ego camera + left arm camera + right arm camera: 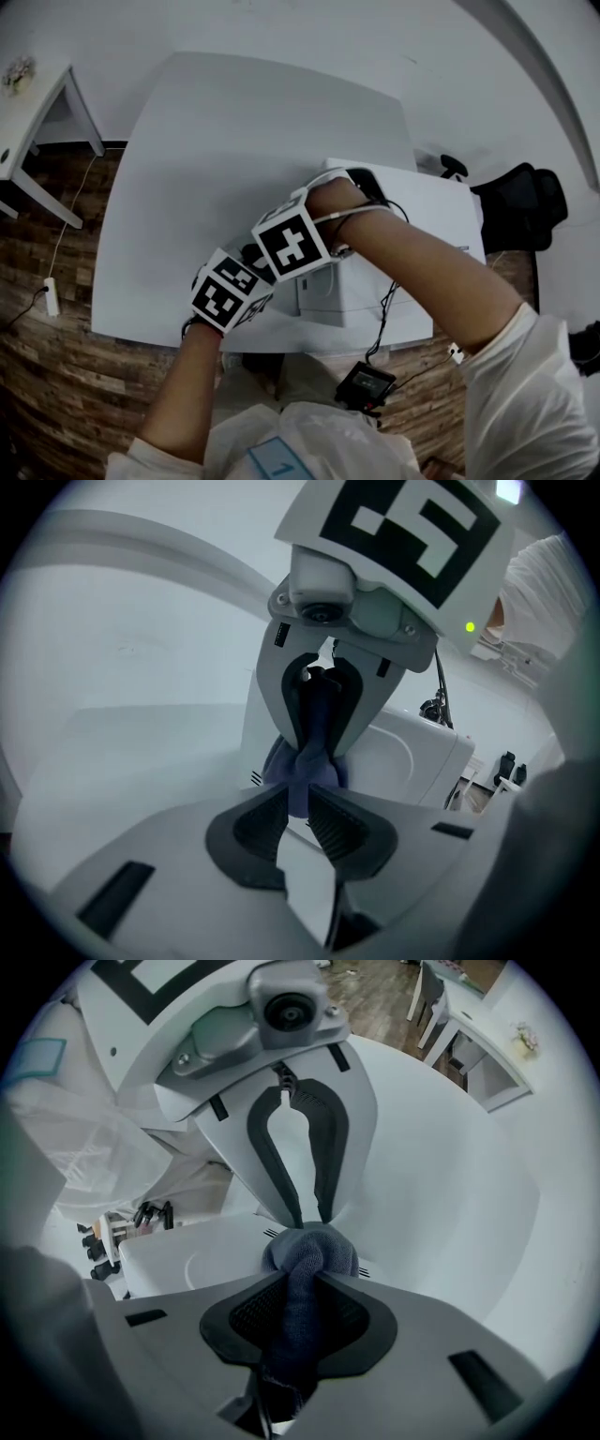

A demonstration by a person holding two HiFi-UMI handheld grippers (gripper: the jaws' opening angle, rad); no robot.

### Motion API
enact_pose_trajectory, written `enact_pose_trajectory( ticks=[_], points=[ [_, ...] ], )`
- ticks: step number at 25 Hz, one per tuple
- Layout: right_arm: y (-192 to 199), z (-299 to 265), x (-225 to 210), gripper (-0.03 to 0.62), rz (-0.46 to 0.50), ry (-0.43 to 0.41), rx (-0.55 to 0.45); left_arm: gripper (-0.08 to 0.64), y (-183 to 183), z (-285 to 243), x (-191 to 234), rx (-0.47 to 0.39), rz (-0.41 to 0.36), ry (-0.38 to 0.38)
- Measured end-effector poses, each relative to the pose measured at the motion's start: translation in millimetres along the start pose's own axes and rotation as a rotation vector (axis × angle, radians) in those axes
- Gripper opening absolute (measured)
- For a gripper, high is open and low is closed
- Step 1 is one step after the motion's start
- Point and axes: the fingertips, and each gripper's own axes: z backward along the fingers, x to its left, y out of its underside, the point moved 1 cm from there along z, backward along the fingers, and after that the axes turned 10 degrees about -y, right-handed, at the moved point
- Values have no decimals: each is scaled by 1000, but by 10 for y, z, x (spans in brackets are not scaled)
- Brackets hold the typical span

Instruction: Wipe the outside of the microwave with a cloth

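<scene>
The white microwave stands on the white counter, toward 4 o'clock of its top and close to the near edge. Both grippers meet just off the microwave's near left corner, at about 6 o'clock of the head view, with their marker cubes side by side.

The right gripper points steeply down, and its fingers are closed on the dark blue cloth. A thick roll of fabric runs back between the pads, and a rounded wad bulges out past the tips. The left gripper faces it from the opposite side, tilted only a little downward. Its fingers are nearly together, and their tips pinch the lower fold of the same wad; behind that fold a thin gap stays between the pads.

The cloth is bunched between the two grippers, held by both, right over the microwave's vent slots. Whether it touches the casing cannot be told.

At 10 o'clock of the head view a small white desk stands on the wooden floor. A black chair sits at 3 o'clock.
</scene>
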Motion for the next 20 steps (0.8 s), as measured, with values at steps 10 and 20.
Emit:
enact_pose_trajectory(
  ticks=[10, 20],
  points=[
    [-136, 3, 323, 100, 42, -5, -27, 55, 31, 38, -131, 10, -44, 31],
    [-345, -105, 804, 100, 76, -91, -37, 55, 266, 271, -611, 18, -100, 124]
  ],
)
